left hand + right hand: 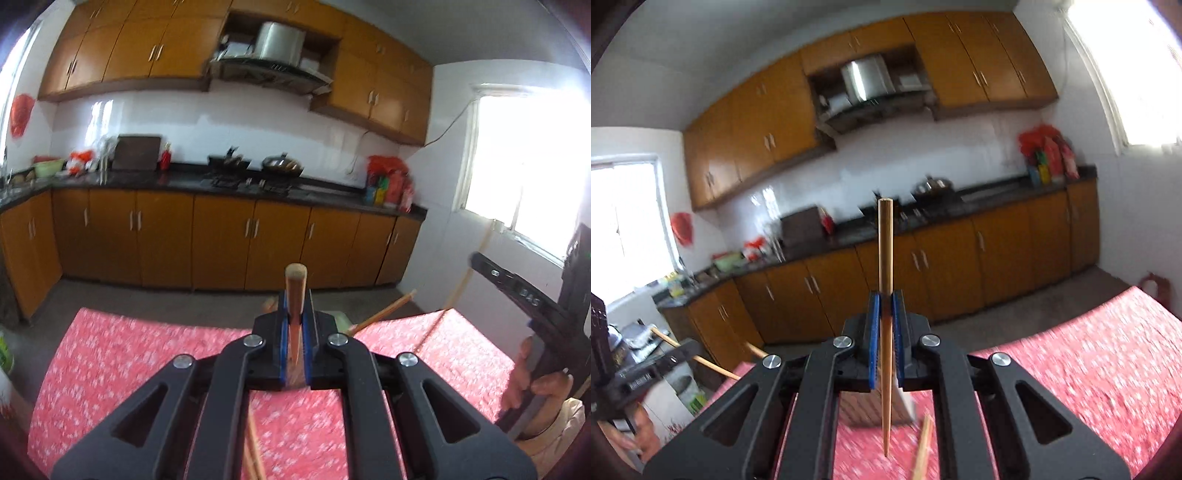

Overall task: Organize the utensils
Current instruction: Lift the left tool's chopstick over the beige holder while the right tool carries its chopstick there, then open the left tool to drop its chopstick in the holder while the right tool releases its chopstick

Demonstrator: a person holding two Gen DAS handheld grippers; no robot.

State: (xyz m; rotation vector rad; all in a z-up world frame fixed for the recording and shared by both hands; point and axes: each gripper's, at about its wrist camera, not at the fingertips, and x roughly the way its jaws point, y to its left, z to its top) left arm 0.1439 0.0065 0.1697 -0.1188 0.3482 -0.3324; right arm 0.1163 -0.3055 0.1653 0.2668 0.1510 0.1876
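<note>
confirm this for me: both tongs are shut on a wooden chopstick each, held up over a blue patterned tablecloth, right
Not quite: the tablecloth is red with white specks, as both wrist views show. The rest holds: the left tongs grip one chopstick and the right tongs grip another chopstick.

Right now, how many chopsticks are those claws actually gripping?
2. The first chopstick is pinched in the left claw, the second chopstick in the right claw. A loose stick lies on the red tablecloth; others may be hidden.

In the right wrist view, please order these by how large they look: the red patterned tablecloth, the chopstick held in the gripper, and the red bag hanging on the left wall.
1. Red patterned tablecloth.
2. Held chopstick; being near the camera enlarges it.
3. Red bag, small and far.
</note>
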